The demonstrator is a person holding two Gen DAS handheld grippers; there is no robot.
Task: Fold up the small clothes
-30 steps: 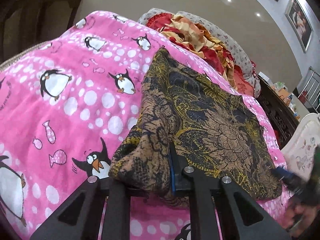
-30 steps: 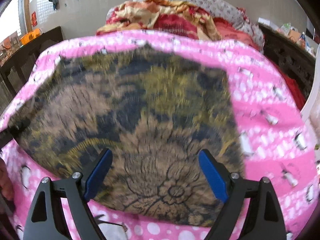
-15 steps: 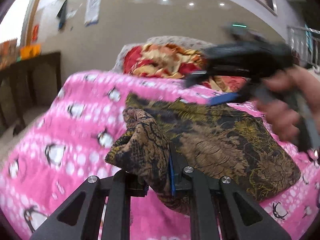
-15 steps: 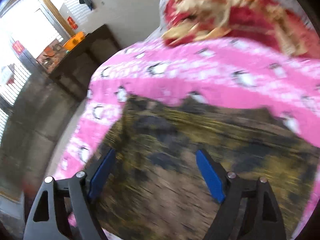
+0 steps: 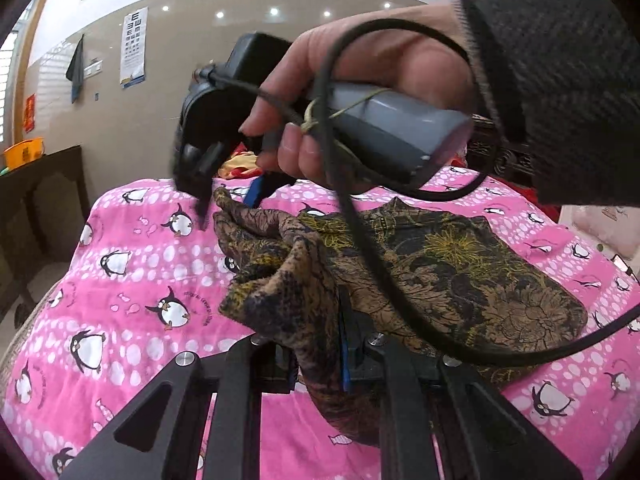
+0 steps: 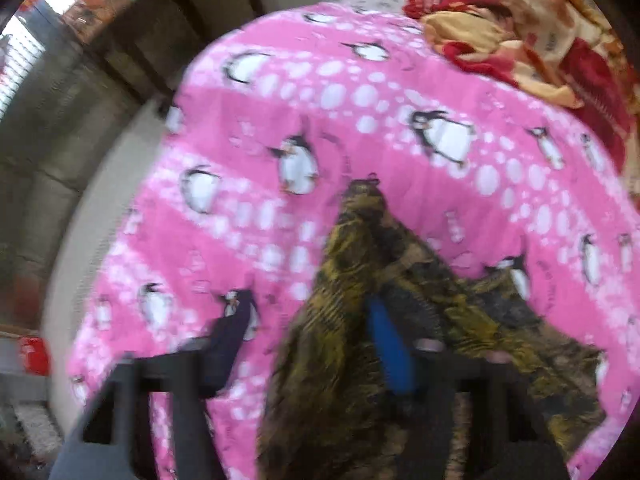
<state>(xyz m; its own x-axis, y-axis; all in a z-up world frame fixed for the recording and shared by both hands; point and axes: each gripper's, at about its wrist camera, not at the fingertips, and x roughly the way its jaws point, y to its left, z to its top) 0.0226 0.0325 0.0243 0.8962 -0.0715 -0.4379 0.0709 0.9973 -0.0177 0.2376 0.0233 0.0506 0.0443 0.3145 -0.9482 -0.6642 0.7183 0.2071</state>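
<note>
Left wrist view: the left tongs (image 5: 320, 364) are fully closed, clamped on a bunched fold of the brown, black and yellow floral-print cloth garment (image 5: 460, 276), lifting that edge off the bed while the rest of it lies spread on the pink penguin-print bedspread (image 5: 140, 272). Beyond, the right tongs (image 5: 228, 204) come down at the garment's far corner, held by a hand (image 5: 360, 88) in a dark knitted sleeve (image 5: 560, 80), with a black cable (image 5: 360, 240) looping from the grey handle across the view.

In the blurred right wrist view the right tongs (image 6: 308, 340) have just been closing and stand partly open, with a raised ridge of the garment (image 6: 340, 320) between them. It lies against the blue-padded finger (image 6: 388, 344); the other finger (image 6: 232, 336) stands apart from it over the bedspread (image 6: 320, 92), so the pads do not yet press the cloth from both sides.

The bed fills both views. A crumpled red and cream blanket (image 6: 540, 36) lies at its head. A beige wall carries an eye chart (image 5: 134, 46), and dark wooden furniture (image 5: 40, 200) stands left of the bed with an orange tub (image 5: 22, 152) on top.

There is one garment, one bedspread, one blanket and two tongs.
</note>
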